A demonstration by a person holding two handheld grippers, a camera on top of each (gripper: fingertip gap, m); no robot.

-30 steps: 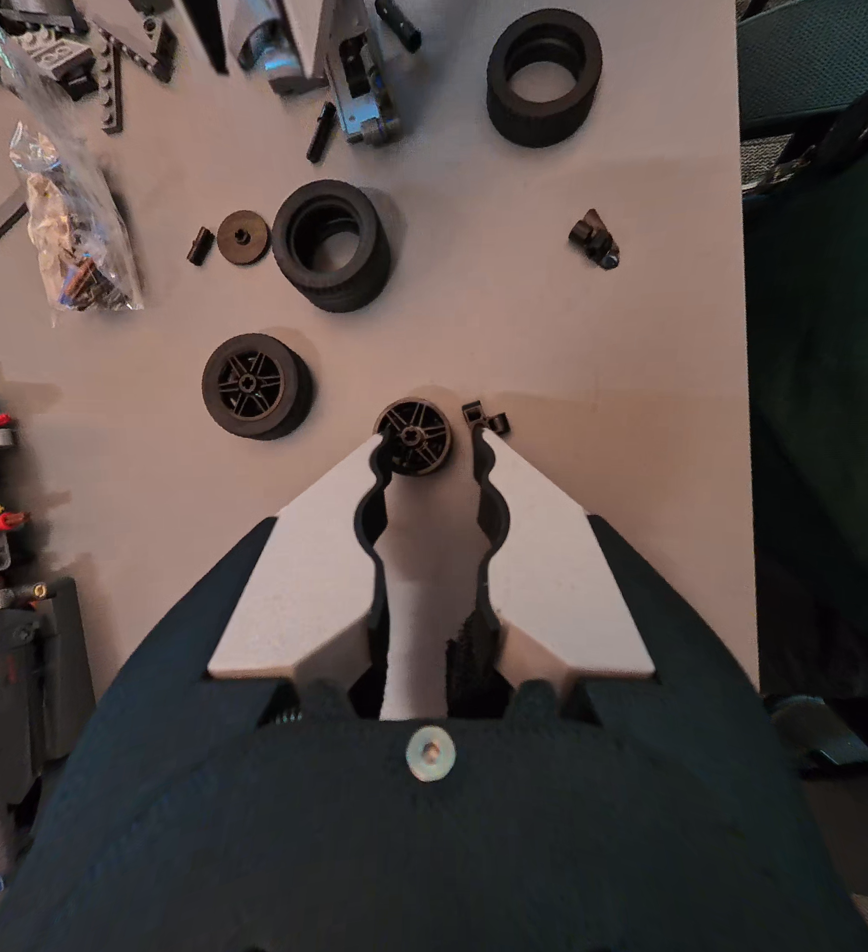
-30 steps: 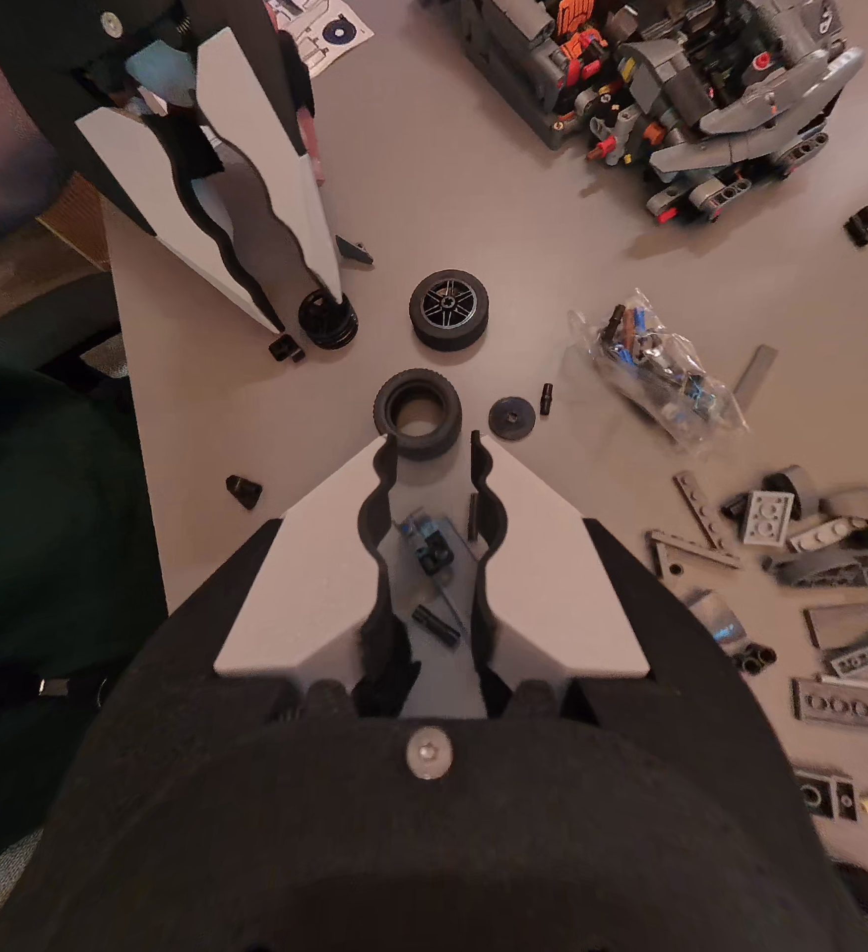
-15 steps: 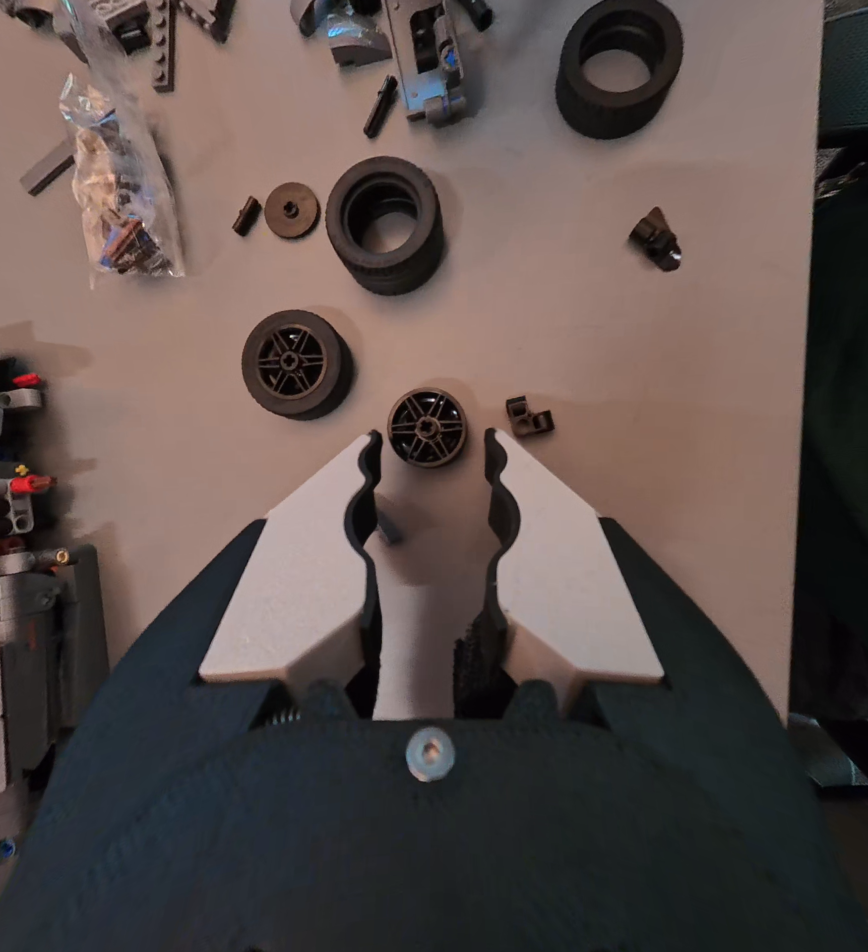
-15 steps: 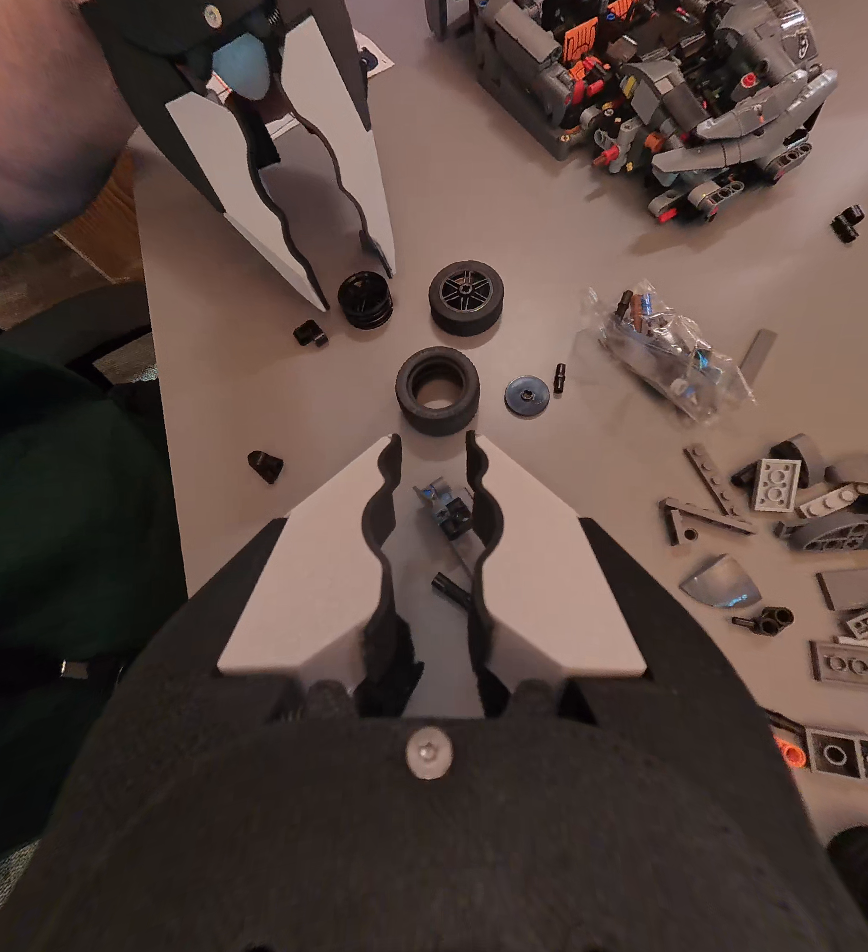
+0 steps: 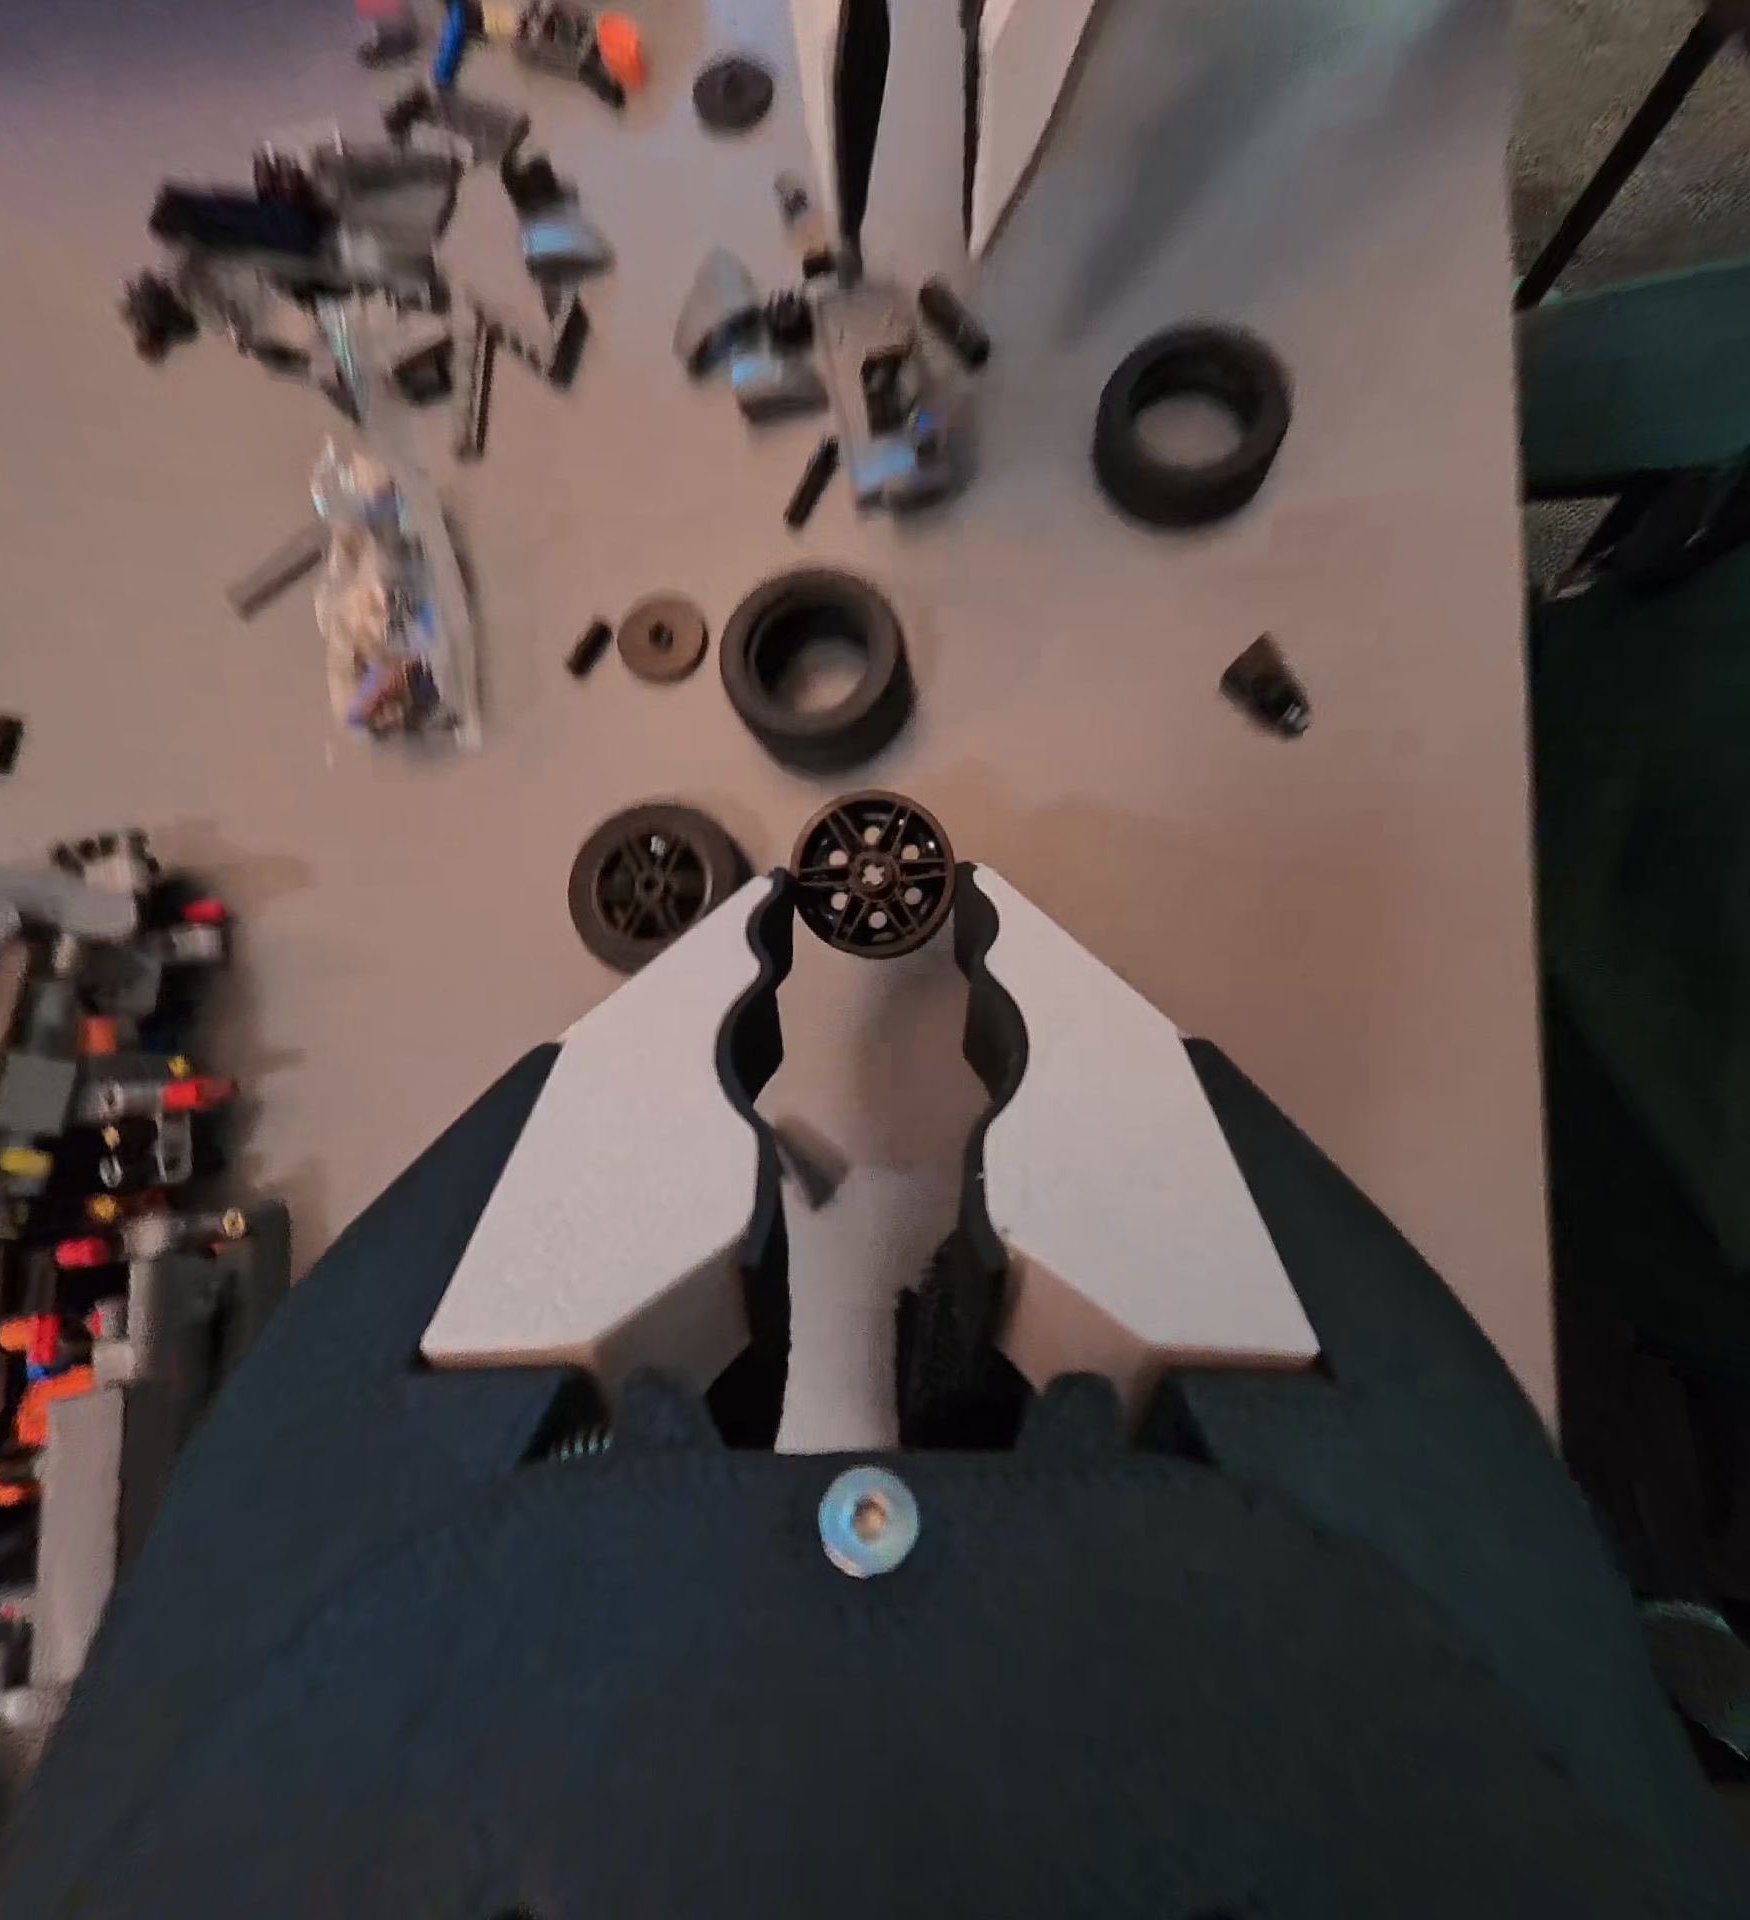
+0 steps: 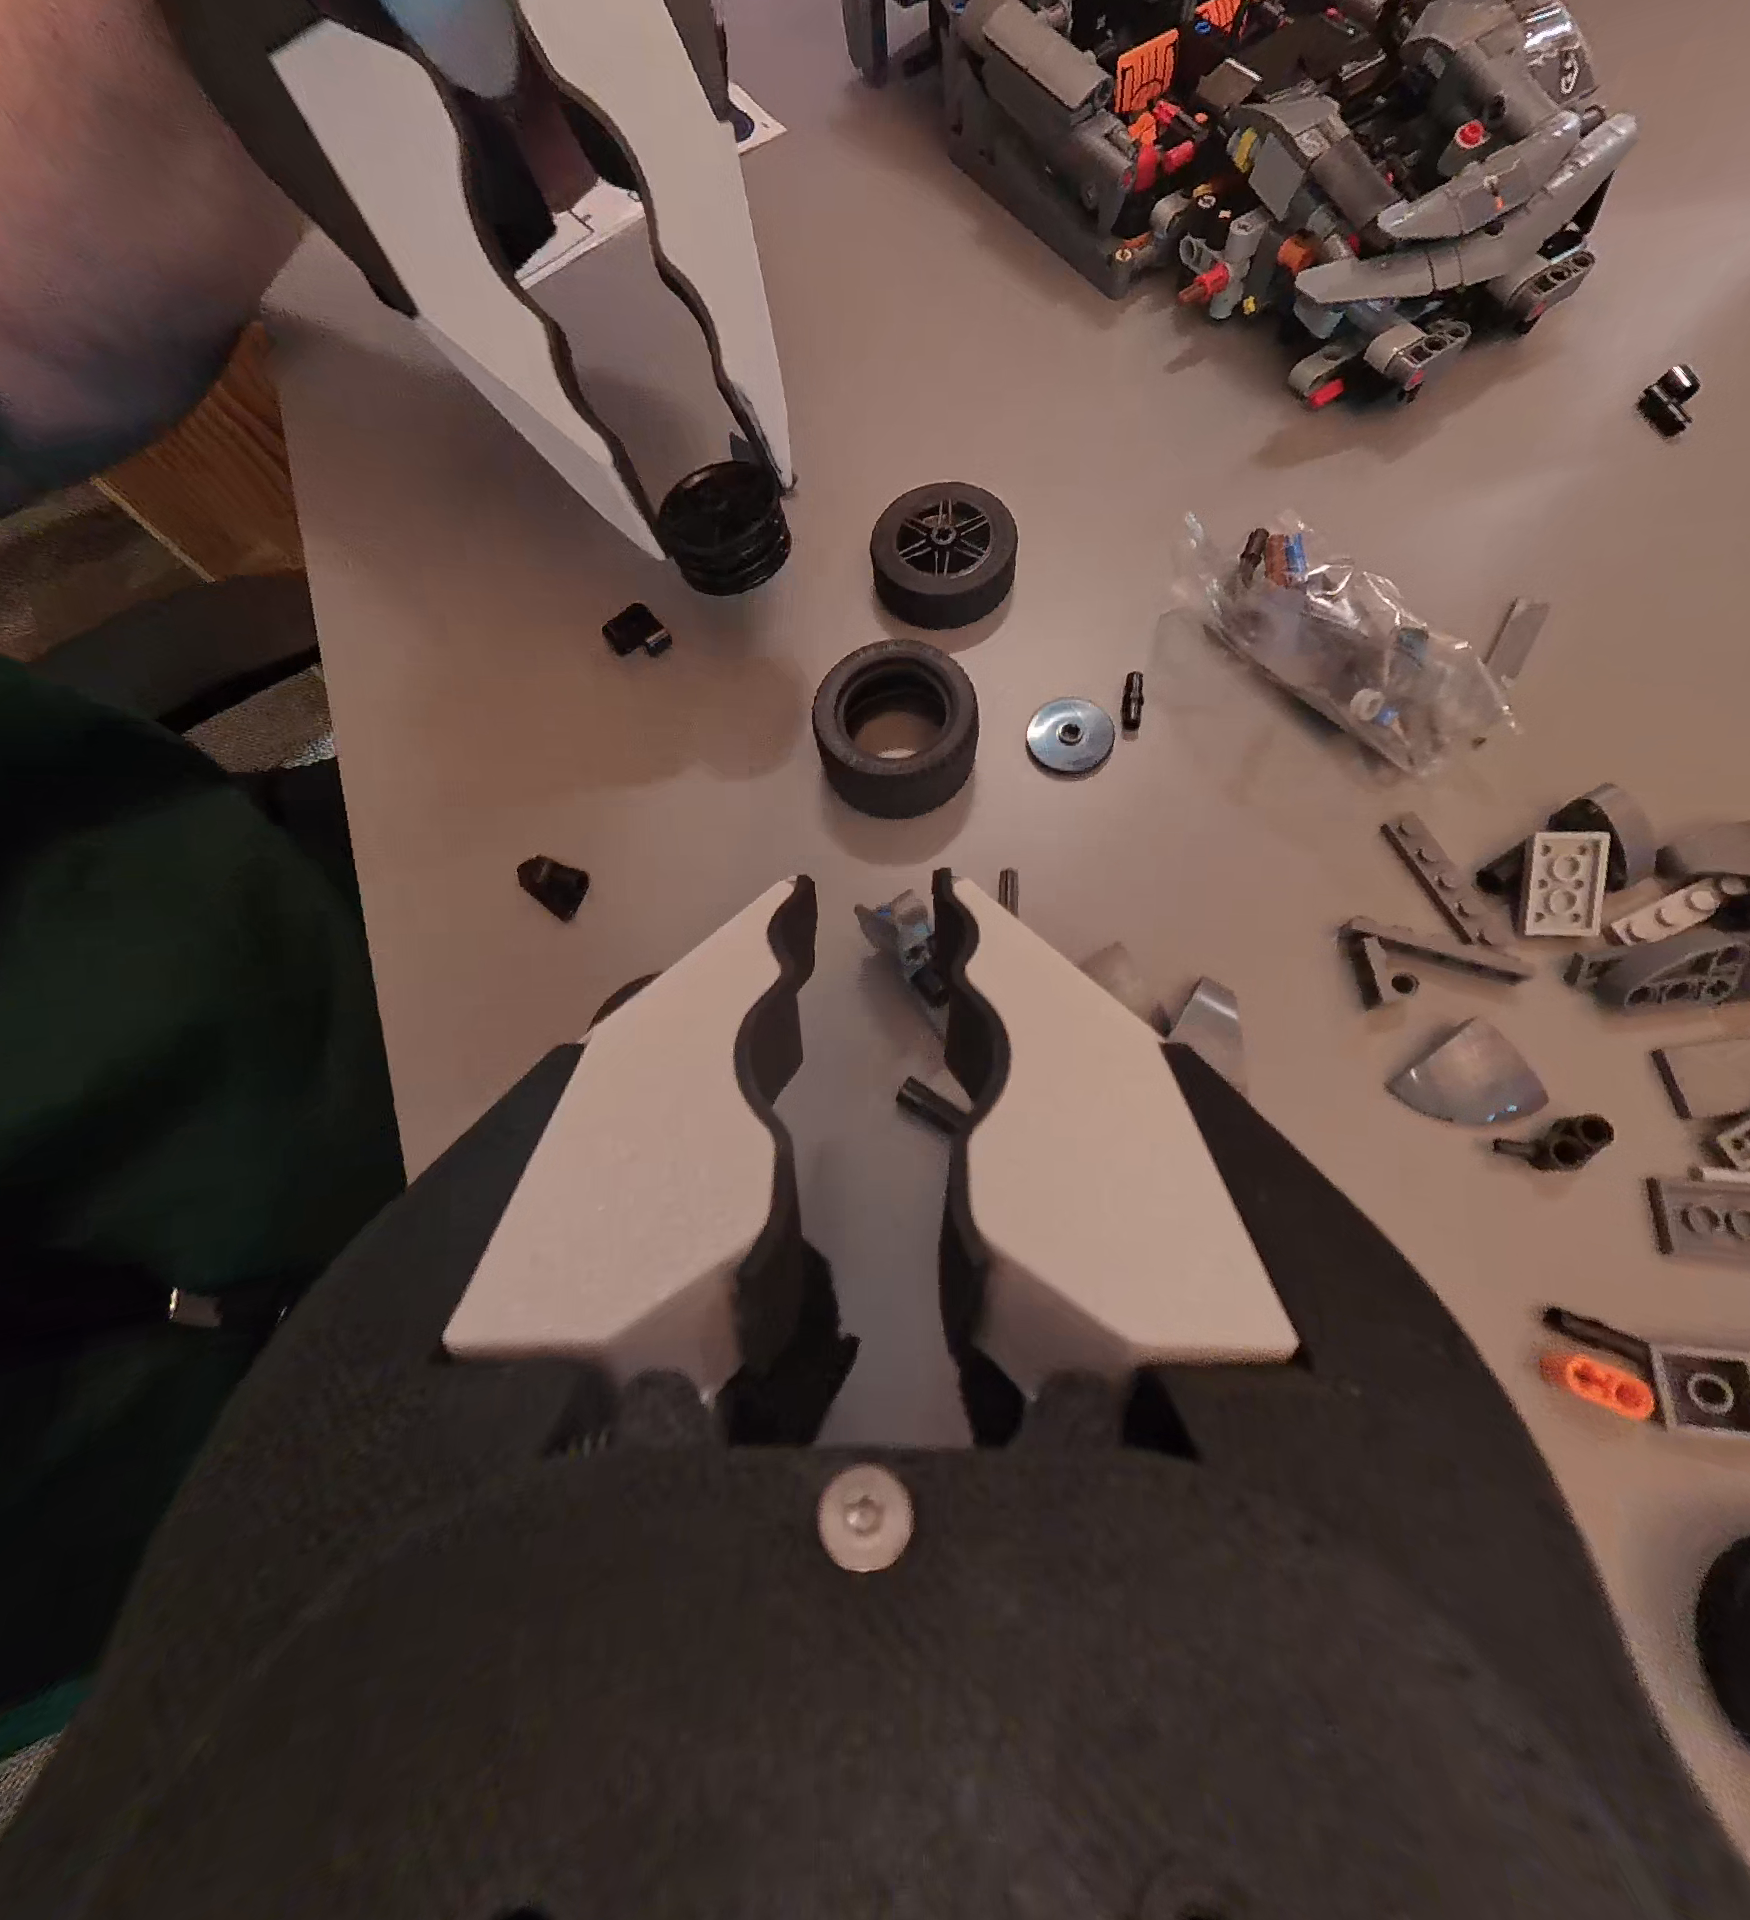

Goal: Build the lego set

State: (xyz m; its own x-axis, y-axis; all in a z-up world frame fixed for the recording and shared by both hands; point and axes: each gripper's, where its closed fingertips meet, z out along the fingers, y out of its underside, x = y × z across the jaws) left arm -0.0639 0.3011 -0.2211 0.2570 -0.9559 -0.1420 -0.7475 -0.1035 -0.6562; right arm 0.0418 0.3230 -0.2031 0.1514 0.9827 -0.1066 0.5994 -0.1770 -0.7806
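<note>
My left gripper (image 5: 871, 896) is shut on a black spoked wheel rim (image 5: 871, 871), held between its fingertips close over the table. It also shows in the right wrist view (image 6: 723, 499), with the rim (image 6: 727, 530) in its tips. An empty black tyre (image 5: 817, 670) (image 6: 895, 740) lies just beyond the rim. A finished wheel with tyre (image 5: 647, 883) (image 6: 944, 556) lies beside it. My right gripper (image 6: 873, 883) is open and empty, over a small grey and blue piece (image 6: 897, 930).
The partly built grey model (image 6: 1297, 166) stands at the back right. A bag of parts (image 6: 1338, 644), a round disc (image 6: 1068, 736) and loose grey parts (image 6: 1681, 935) lie to the right. Another tyre (image 5: 1191, 424) lies near the table edge (image 6: 331, 727). A small black piece (image 6: 635, 631) lies nearby. Across from one pair of fingers to the other is roughly 12 cm. The left tips stand about 4 cm off the small black piece (image 6: 635, 631).
My left gripper has closed on the wheel rim and pulled up and back with it; its view is blurred by the motion. My right gripper has drawn back a little.
</note>
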